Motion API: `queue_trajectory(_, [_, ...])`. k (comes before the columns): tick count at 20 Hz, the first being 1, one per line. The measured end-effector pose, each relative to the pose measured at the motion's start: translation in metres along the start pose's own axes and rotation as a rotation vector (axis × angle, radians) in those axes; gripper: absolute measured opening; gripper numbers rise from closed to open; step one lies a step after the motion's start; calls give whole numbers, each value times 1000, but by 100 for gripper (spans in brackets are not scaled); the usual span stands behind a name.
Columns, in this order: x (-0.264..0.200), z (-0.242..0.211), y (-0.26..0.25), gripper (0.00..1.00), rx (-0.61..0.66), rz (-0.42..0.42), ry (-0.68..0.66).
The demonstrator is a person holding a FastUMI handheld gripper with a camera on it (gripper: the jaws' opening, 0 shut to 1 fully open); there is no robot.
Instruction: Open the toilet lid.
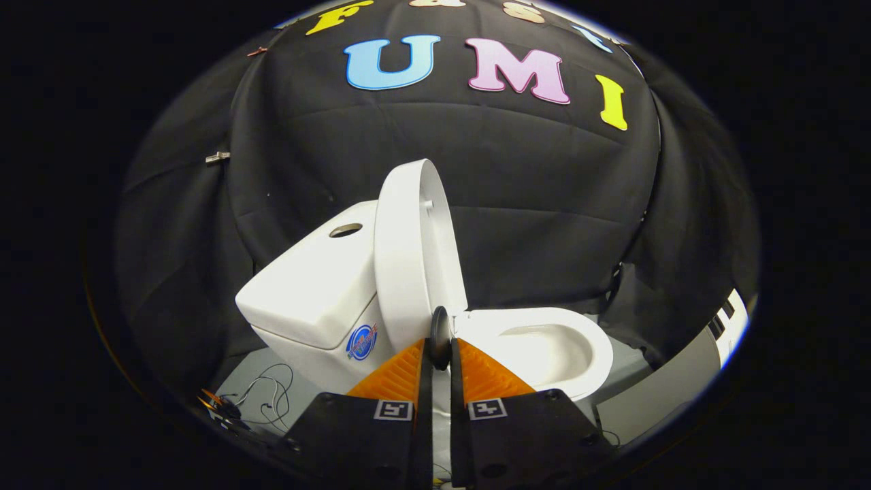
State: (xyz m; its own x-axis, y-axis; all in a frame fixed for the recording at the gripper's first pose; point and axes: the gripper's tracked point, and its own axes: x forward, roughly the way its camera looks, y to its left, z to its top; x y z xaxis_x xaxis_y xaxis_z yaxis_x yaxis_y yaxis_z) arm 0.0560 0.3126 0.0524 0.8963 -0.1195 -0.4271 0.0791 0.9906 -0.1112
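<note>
The toilet lid (408, 252) stands raised, nearly upright, leaning back toward the cistern (309, 286), with its inner face turned toward the open bowl (551, 347). The white seat rim (599, 344) lies flat around the bowl, just beyond the fingers and to their right. The cistern sits behind the lid, with a round flush button (346, 230) on its top and a round blue sticker (361, 341) on its side; the writing on it is too small to read. The hand-held gripper (440, 354) is nearly closed, its two fingers standing a narrow gap apart, and a small dark round piece (439, 337) sits between the fingertips at the foot of the lid; whether both fingers press on it cannot be told. Each finger carries a square black-and-white marker (393, 410). Loose thin cables (269, 395) lie on the pale floor (629, 374) beside the toilet base.
</note>
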Motion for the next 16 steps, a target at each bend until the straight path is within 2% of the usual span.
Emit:
queue_trajectory(12, [3,-11,11,18,-50,47,22])
queue_trajectory(14, [6,-22,22,59,-52,103,63])
queue_trajectory(16, [6,-24,17,100,-58,102,66])
